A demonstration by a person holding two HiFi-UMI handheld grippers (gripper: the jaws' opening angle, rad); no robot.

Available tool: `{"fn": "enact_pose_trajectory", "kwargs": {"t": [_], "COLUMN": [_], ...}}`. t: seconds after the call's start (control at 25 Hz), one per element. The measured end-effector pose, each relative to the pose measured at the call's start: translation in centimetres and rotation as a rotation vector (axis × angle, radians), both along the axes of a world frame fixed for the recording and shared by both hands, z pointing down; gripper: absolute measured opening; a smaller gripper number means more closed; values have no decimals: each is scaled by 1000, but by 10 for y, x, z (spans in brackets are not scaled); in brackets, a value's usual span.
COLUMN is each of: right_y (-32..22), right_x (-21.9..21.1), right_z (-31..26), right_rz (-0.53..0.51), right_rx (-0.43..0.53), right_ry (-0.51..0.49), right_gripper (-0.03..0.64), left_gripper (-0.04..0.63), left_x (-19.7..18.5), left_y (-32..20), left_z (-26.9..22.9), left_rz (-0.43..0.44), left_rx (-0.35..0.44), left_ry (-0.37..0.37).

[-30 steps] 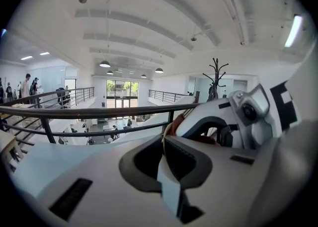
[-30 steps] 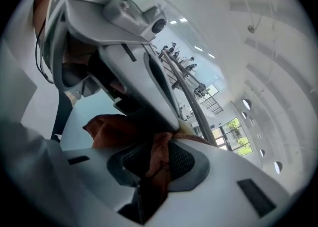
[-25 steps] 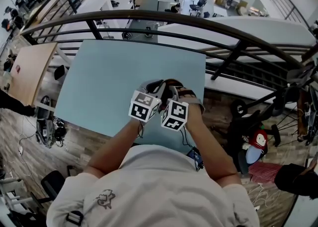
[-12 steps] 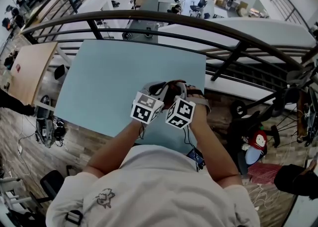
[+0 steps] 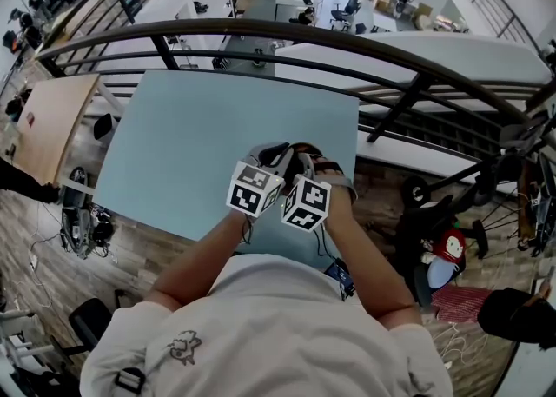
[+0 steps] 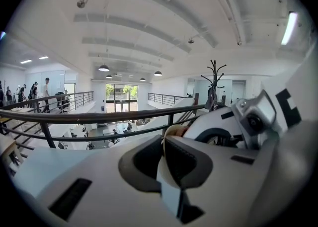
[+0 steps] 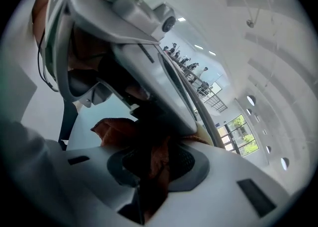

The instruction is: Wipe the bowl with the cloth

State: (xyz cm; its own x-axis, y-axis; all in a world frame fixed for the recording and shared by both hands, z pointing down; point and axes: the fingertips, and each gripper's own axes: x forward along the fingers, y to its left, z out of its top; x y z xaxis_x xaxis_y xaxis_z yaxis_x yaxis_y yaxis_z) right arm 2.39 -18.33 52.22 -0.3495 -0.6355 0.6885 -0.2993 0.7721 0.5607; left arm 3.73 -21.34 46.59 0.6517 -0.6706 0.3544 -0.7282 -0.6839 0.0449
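The left gripper (image 6: pixel 166 156) is clamped on the thin pale rim of the bowl (image 6: pixel 168 184). Its jaws have just eased slightly wider, with the rim between them. It holds the bowl above the table (image 5: pixel 200 135), near its front right corner. The right gripper (image 7: pixel 156 164) is closed on the rust-brown cloth (image 7: pixel 117 129) and sits just to the right of the bowl. The cloth is bunched toward the rim, so the wipe probably falls to the right hand, sweeping left. Whether cloth and bowl touch cannot be told.
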Motion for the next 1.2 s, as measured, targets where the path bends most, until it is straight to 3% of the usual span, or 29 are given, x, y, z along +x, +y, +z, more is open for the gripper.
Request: {"fn": "enact_pose_trajectory", "kwargs": {"t": [0.24,0.52,0.72,0.96,1.2], "right_y": [-6,-29,-23,-6,-14], "right_x": [15,35,20,1,20], "right_z": [3,-12,-4,5,4], "right_rz": [22,107,67,-17,40], "right_rx": [-12,88,63,-11,4], "right_ry": [15,50,37,25,80], "right_gripper": [91,92,92,92,92], "left_gripper": [29,28,35,32,27], "left_x": [-13,-12,4,-6,-16], "left_y": [-10,-9,-3,-10,-11], "left_z": [6,16,7,5,12], "left_rz": [-37,-22,15,-10,-27], "left_rx": [-34,-100,-83,-53,-46], "left_ry": [31,73,71,45,11]}}
